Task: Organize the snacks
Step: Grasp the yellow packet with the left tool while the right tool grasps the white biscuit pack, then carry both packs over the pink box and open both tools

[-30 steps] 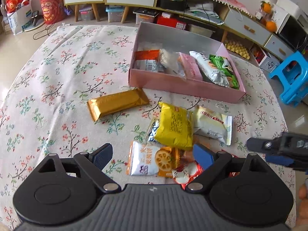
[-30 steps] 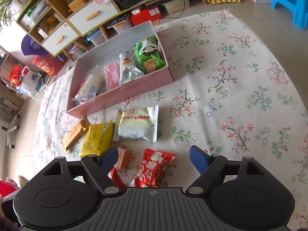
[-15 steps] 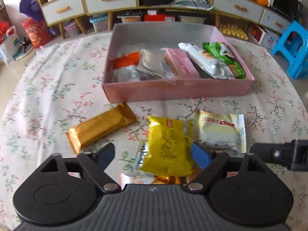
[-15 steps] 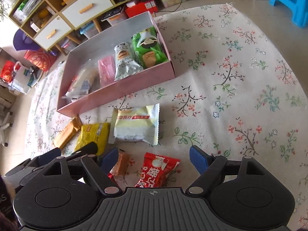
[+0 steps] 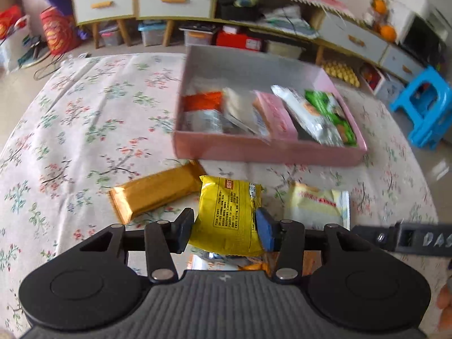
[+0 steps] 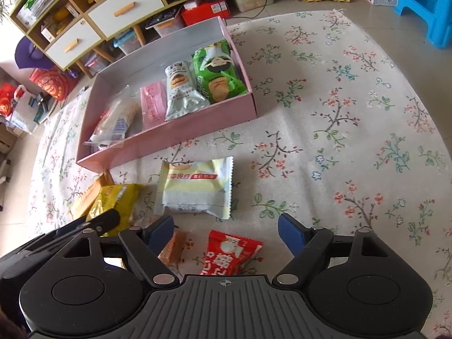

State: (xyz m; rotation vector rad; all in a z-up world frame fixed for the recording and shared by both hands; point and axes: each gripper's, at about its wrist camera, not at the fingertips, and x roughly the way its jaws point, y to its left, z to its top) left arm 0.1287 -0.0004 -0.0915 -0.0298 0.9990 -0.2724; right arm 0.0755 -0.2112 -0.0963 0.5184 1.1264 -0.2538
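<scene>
A yellow snack pack (image 5: 228, 214) lies on the floral tablecloth in front of the pink box (image 5: 262, 149). My left gripper (image 5: 224, 228) has it between its jaws, which are closing, and both pads touch the pack's sides. In the right wrist view the same yellow pack (image 6: 115, 197) shows at the left. My right gripper (image 6: 226, 231) hangs open above a red snack pack (image 6: 228, 257), touching nothing. A pale yellow-and-white pack (image 6: 195, 189) lies just beyond it. The pink box (image 6: 180, 138) holds several packs in a row.
A gold bar (image 5: 152, 195) lies left of the yellow pack, and a small orange pack (image 6: 172, 248) by the right gripper's left finger. A blue stool (image 5: 423, 113) stands off the table's right edge. Low cabinets (image 5: 158, 0) line the back.
My left gripper moved forward over the yellow pack and its jaws came in from wide apart onto the pack's sides. The right gripper has stayed open in the same place.
</scene>
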